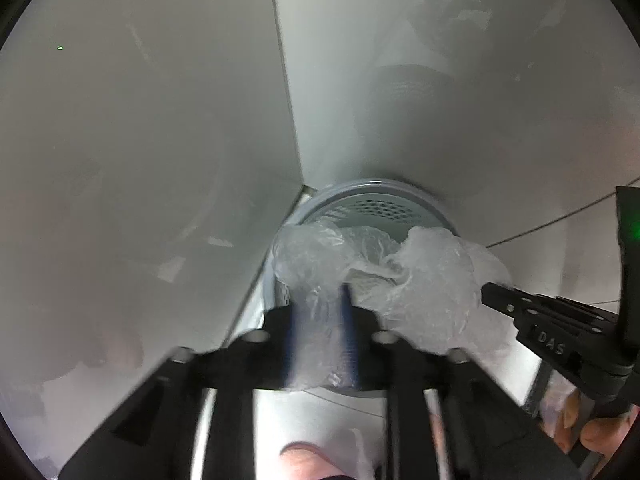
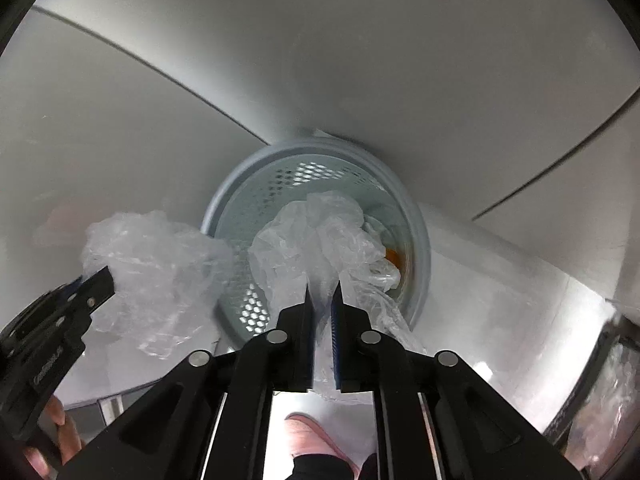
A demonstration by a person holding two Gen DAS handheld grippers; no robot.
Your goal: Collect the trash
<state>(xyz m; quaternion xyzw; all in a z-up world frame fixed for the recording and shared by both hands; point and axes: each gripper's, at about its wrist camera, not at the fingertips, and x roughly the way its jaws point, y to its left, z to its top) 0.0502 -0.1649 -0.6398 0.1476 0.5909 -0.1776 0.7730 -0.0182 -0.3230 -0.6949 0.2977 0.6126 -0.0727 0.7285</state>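
Plastic bag [image 2: 320, 236] over bin [image 2: 420, 240], film between slightly spread left claw [image 1: 320, 300] and right claw [image 2: 322, 292].

Both views look steeply down along their own fingers, close above a pale blue perforated bin [image 1: 376, 200] standing in a corner of grey-white walls. The left wrist camera sits to the bin's left, so the right gripper [image 1: 490, 294] enters its right edge. The right wrist camera sits to the right, with the left gripper [image 2: 100, 280] at its left edge. They share the bin [image 2: 320, 172], the clear plastic bag [image 2: 320, 232] and the floor.
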